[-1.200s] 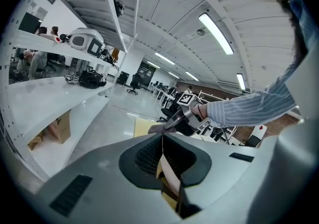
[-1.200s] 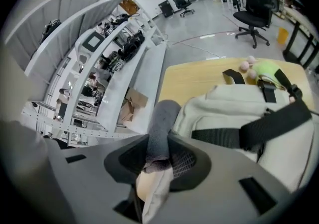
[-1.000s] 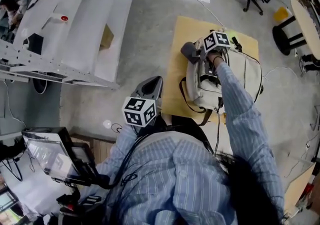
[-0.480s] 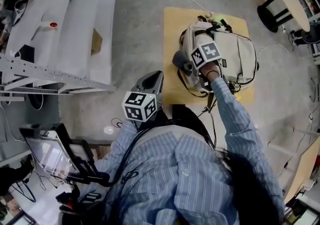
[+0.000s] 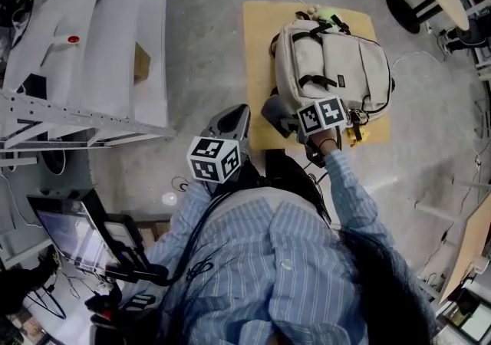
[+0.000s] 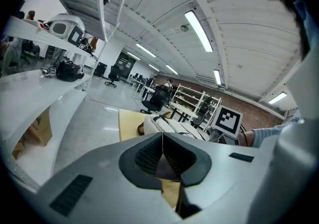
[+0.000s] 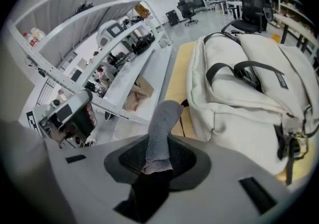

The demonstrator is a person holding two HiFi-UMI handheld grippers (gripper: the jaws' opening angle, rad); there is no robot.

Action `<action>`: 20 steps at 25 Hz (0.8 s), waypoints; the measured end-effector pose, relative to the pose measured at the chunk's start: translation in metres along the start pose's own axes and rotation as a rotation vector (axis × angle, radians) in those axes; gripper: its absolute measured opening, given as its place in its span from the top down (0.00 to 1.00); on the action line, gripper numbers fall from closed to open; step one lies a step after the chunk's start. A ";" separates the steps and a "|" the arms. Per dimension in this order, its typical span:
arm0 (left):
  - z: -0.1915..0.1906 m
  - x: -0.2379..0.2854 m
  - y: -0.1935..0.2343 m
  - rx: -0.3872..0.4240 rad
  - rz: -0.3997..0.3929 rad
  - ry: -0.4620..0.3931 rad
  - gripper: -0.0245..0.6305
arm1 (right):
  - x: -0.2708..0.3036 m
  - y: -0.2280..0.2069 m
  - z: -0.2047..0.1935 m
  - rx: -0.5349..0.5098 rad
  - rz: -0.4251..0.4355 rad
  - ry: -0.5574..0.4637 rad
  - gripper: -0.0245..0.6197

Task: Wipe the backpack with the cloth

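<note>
Backpack [image 5: 334,67]: lies flat on a yellow board [image 5: 257,44] on the floor, ahead of the person, its long axis running away from them.
Cloth [image 7: 162,128]: grey, pinched at its lower end, with the free end standing up out of the jaws.
Right hand-held gripper [image 7: 158,156]: clamped on the cloth, at the backpack's near left corner.
Key relation: seen from the right hand-held gripper, the backpack spreads ahead and to the right. The cloth tip is just beside its left side wall (whether it touches, I cannot tell).
Left hand-held gripper [image 6: 162,156]: jaws closed together with nothing between them. It is held close to the body, well apart from the backpack and to its left.
Nearer arm: the right, by far.
Judgement on the coming move: a stroke would likely need the cloth carried rightward and forward onto the top panel, then drawn along the long axis. The dark straps [image 7: 239,71] across the top may snag the cloth.
</note>
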State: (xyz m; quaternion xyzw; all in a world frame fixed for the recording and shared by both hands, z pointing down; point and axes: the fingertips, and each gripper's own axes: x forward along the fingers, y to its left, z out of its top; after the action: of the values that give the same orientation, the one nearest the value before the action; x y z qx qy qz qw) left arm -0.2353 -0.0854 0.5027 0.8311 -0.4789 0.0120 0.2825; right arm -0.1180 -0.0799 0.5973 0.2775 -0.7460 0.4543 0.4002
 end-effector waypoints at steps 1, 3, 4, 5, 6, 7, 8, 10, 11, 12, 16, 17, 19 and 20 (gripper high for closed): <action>-0.002 0.000 -0.001 -0.001 -0.005 0.003 0.95 | -0.001 0.003 -0.001 0.007 0.024 -0.040 0.79; -0.005 0.000 -0.005 -0.002 -0.015 0.011 0.95 | -0.006 0.007 0.001 0.017 0.058 -0.114 0.79; -0.006 0.000 -0.007 -0.003 -0.020 0.016 0.95 | -0.009 0.007 0.001 0.015 0.061 -0.136 0.79; -0.007 0.001 -0.010 -0.003 -0.027 0.021 0.95 | -0.012 0.006 0.000 0.003 0.052 -0.146 0.79; -0.007 0.002 -0.013 -0.002 -0.033 0.027 0.95 | -0.015 0.004 -0.002 -0.016 0.036 -0.144 0.79; -0.008 0.003 -0.016 0.000 -0.040 0.032 0.95 | -0.018 0.000 -0.005 -0.039 0.016 -0.135 0.79; -0.008 0.004 -0.019 0.004 -0.047 0.036 0.95 | -0.020 -0.003 -0.008 -0.062 -0.004 -0.123 0.79; -0.008 0.008 -0.025 0.014 -0.056 0.043 0.95 | -0.024 -0.012 -0.013 -0.089 -0.026 -0.109 0.79; -0.008 0.009 -0.028 0.018 -0.059 0.046 0.95 | -0.027 -0.016 -0.016 -0.088 -0.027 -0.108 0.79; -0.009 0.011 -0.030 0.020 -0.060 0.050 0.95 | -0.029 -0.020 -0.018 -0.080 -0.024 -0.110 0.79; -0.010 0.023 -0.042 0.018 -0.062 0.063 0.95 | -0.047 -0.038 -0.026 -0.042 -0.007 -0.122 0.79; -0.011 0.028 -0.047 0.019 -0.063 0.067 0.95 | -0.052 -0.044 -0.029 -0.039 -0.002 -0.126 0.79; -0.016 0.040 -0.059 0.030 -0.070 0.074 0.95 | -0.063 -0.059 -0.035 -0.035 0.013 -0.137 0.79; -0.018 0.047 -0.067 0.038 -0.076 0.079 0.95 | -0.069 -0.067 -0.039 -0.033 0.022 -0.143 0.79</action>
State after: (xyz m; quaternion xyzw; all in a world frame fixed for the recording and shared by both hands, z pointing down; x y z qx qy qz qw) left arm -0.1515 -0.0878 0.5010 0.8526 -0.4354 0.0432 0.2857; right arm -0.0162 -0.0708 0.5799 0.2946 -0.7829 0.4254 0.3455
